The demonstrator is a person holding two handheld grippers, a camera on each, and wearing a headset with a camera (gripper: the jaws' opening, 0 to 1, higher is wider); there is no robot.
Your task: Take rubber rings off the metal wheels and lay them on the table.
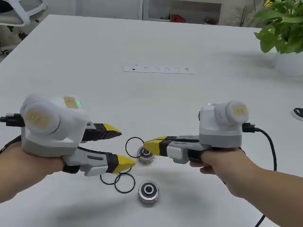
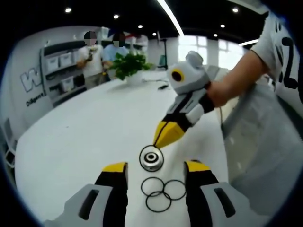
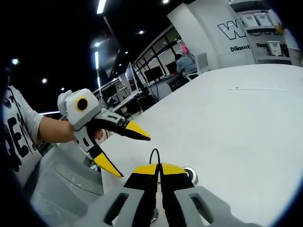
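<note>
R gripper (image 1: 147, 144): jaws pressed together, pinching a black rubber ring (image 1: 135, 138). The ring sticks out past the yellow tips as an open loop, toward the L gripper. In the right gripper view the loop rises straight up from between the shut tips.

A metal wheel (image 1: 144, 155) lies flat on the white table (image 1: 156, 104), just under and beside the R tips. We can't tell whether the pinched ring touches that wheel.

L gripper (image 1: 119, 144): jaws spread wide, holding nothing, tips pointing at the R gripper. In the left gripper view the wheel sits just ahead of the gap between the L tips, w/ the R gripper's tip right behind it.

Three loose rings (image 2: 163, 191) lie flat on the table, overlapping, between the L jaws in that view. In the head view they are near the lower L tip.

A 2nd wheel (image 1: 148, 191) is on the table closer to us, just beside the loose rings and apart from both grippers.

A power strip (image 1: 160, 69) lies mid-table, well apart from the work. A potted plant (image 1: 283, 23) is at the far R corner. A black cable (image 1: 265, 137) trails from the back of the R gripper.
</note>
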